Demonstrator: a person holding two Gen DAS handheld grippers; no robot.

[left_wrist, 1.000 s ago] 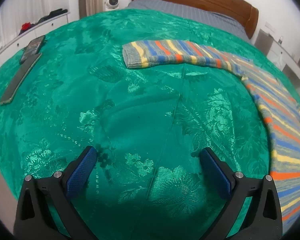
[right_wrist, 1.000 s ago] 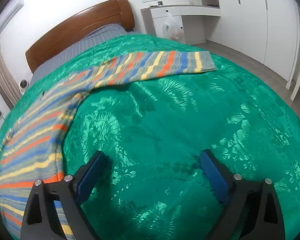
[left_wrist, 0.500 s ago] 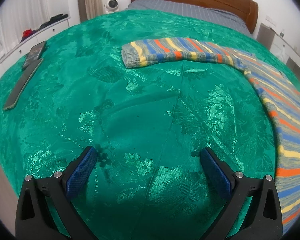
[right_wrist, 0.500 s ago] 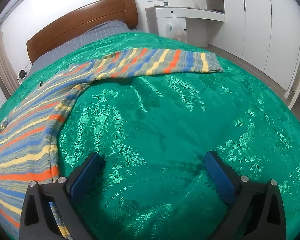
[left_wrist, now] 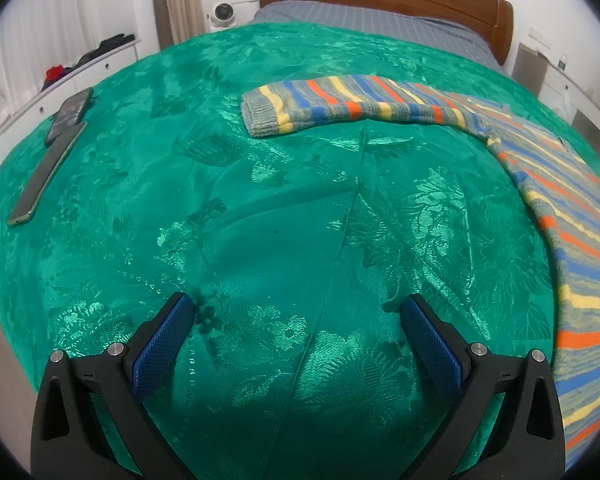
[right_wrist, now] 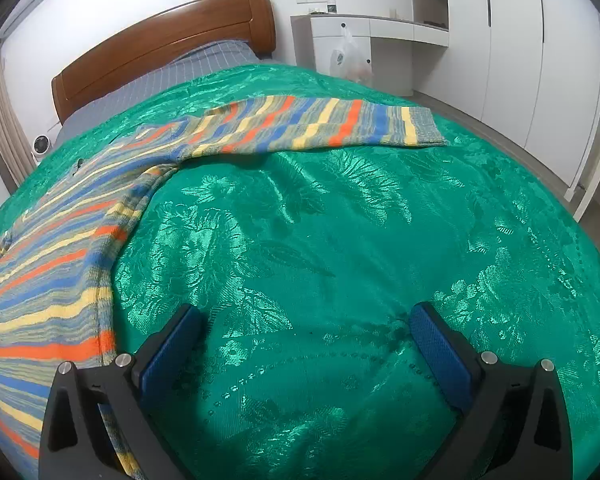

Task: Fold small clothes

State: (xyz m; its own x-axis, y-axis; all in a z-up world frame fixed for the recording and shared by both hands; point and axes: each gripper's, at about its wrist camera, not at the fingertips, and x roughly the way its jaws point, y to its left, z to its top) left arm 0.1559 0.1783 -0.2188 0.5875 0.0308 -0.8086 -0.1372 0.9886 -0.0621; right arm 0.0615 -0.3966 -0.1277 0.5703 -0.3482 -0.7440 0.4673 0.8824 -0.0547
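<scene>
- Sweater (left_wrist: 560, 216) lies flat across the middle of the green bedspread (left_wrist: 260, 220), sleeves out.
- Left gripper (left_wrist: 298, 344) and right gripper (right_wrist: 306, 350) are both spread, holding nothing.
- Only the left view shows the remote (left_wrist: 68, 114) near the bedspread's edge; only the right shows the wardrobe (right_wrist: 512, 40).

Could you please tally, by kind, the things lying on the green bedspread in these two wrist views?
Striped knit garment: 1
Remote control: 1
Long flat dark bar, below the remote: 1
Total: 3 things on the green bedspread
</scene>
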